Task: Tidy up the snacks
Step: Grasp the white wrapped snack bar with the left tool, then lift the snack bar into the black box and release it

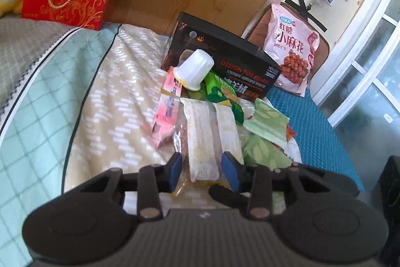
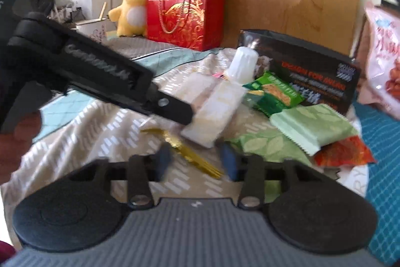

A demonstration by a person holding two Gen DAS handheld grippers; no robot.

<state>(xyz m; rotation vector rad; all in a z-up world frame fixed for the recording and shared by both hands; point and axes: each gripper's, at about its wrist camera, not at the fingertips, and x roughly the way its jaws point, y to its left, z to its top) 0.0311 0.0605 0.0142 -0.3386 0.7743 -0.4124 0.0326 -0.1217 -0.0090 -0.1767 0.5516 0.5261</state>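
1. The left claw (image 1: 202, 169) stands open, its blue pads on either side of a clear-wrapped pale snack pack (image 1: 202, 139) (whether they touch it I cannot tell).
2. Beyond it, a white jelly cup (image 1: 193, 69) lies tipped against a black box (image 1: 225, 61).
3. Green wrappers (image 1: 265, 131) lie right of the pack, on the bed (image 1: 112, 91).
4. A pink bag (image 1: 292, 46) stands behind.

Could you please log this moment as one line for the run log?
left hand-held gripper: open around clear-wrapped pastry pack | right hand-held gripper: open, empty | black box: behind pile
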